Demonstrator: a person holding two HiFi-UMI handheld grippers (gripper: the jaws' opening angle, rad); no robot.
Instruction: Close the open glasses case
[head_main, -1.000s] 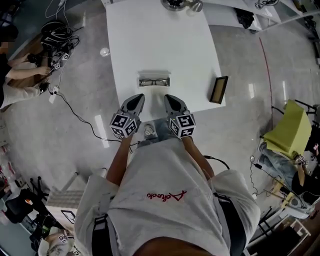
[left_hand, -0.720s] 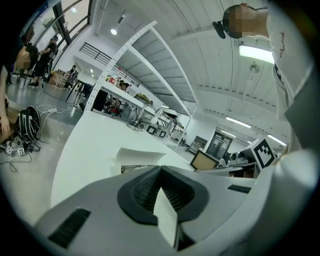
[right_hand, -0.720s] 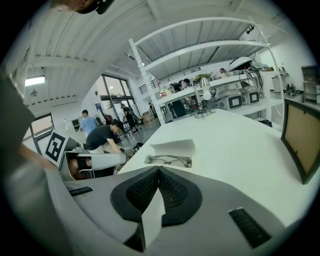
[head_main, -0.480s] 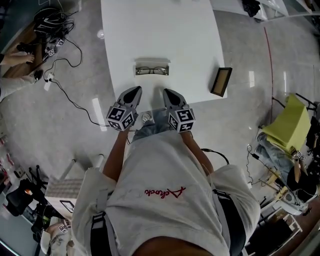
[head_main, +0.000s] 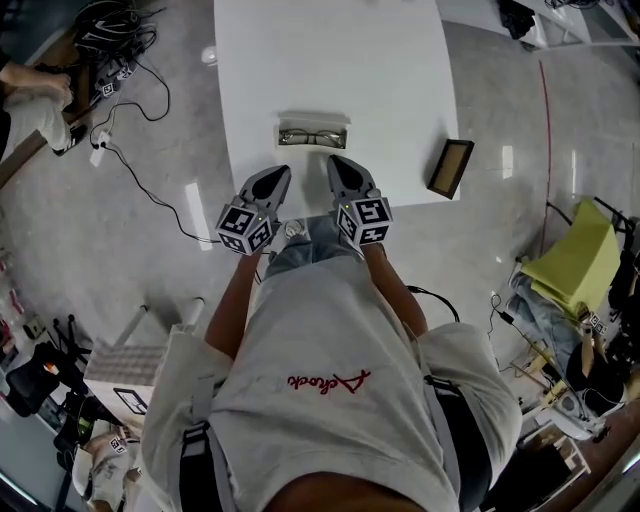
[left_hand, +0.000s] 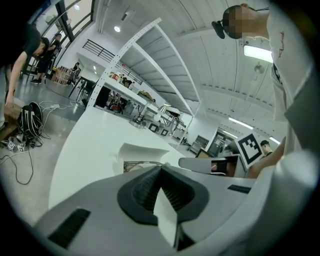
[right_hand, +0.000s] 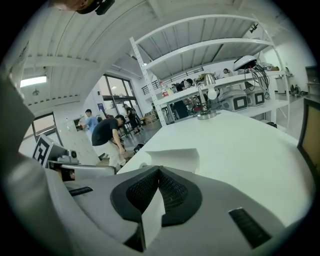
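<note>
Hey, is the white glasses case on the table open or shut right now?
Open: the white glasses case has its lid raised, and the dark-framed glasses lie uncovered inside.

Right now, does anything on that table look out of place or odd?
Nothing is spilled or broken. The glasses case lies open on the table, glasses inside. A dark panel stands right at the table's right edge, which looks precarious.

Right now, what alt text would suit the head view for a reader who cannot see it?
Seen from above, an open glasses case with glasses inside lies near the front edge of a white table. A person holds the left gripper and right gripper, both shut, just short of it.
</note>
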